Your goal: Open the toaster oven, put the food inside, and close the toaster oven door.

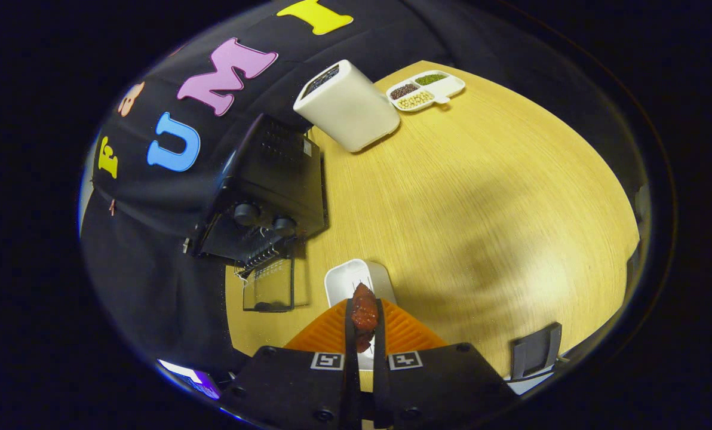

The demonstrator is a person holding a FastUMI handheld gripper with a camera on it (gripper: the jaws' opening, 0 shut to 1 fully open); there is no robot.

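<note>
Gripper (364, 316) clamping meat (364, 312), oven (266, 191) seemingly open

Reddish-brown chunk of food (364, 313) pinched between the gripper's (364, 322) two fingers, held above a small white tray (347, 278) on the wooden table; black toaster oven (266, 185) with two round knobs stands beyond and left, its glass door (269, 286) dropped open, flat toward the fingers.

Gripper (364, 316) squeezes red-brown food piece (364, 313) above small white dish (356, 279). Black toaster oven (272, 185) door (268, 286) hangs open, way in clear. Tall white box (349, 107) and white bean tray (426, 91) stand far back. Wide bare wooden table (481, 209) beside
</note>
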